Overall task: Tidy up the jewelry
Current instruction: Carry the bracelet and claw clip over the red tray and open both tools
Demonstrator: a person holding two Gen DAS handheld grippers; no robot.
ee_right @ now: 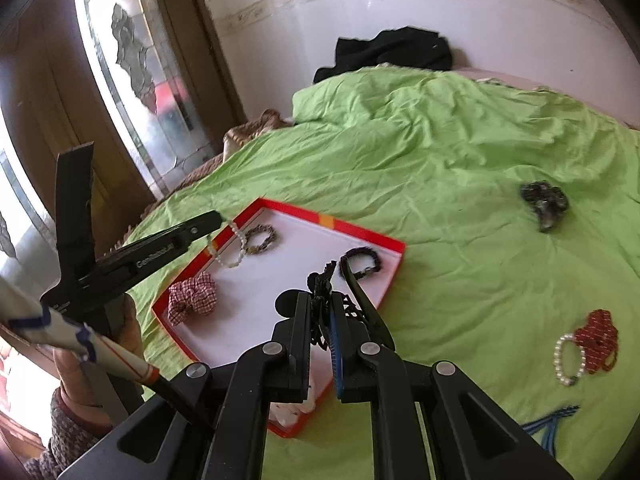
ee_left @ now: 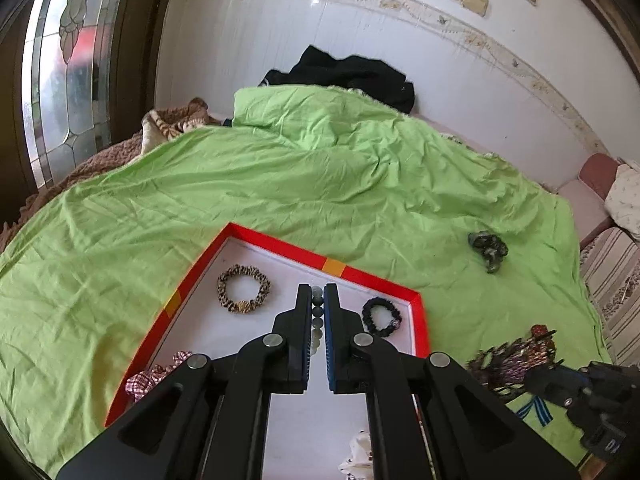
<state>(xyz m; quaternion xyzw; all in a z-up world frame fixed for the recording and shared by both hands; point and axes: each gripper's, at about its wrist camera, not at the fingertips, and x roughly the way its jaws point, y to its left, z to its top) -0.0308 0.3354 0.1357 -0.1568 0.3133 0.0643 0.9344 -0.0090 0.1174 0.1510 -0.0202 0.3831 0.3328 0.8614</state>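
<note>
Left gripper (ee_left: 318, 294) was clamped on a pale green bead bracelet (ee_left: 317, 312), beads stacked between the pads; in the right wrist view the bracelet (ee_right: 232, 246) hung as a loop off the gripper tip over the tray's far left edge. Right gripper (ee_right: 320, 300) was pinched tight on a black spiky hair clip (ee_right: 322, 280), held above the tray's near right part. Below both: a shallow red-rimmed tray with white floor (ee_left: 280, 240) lying on the green bed sheet (ee_left: 280, 184). Inside the tray: leopard-print scrunchie (ee_left: 243, 289) at far left, black beaded bracelet (ee_left: 382, 316) at far right, red-white checked scrunchie (ee_right: 193, 298) near the left rim, and a white item at the near edge, mostly hidden. Out on the sheet, well apart from the tray: dark grey-green scrunchie (ee_right: 545, 202) far right, red patterned scrunchie (ee_right: 598, 340) with a white pearl bracelet (ee_right: 568, 360) touching it, near right.
</note>
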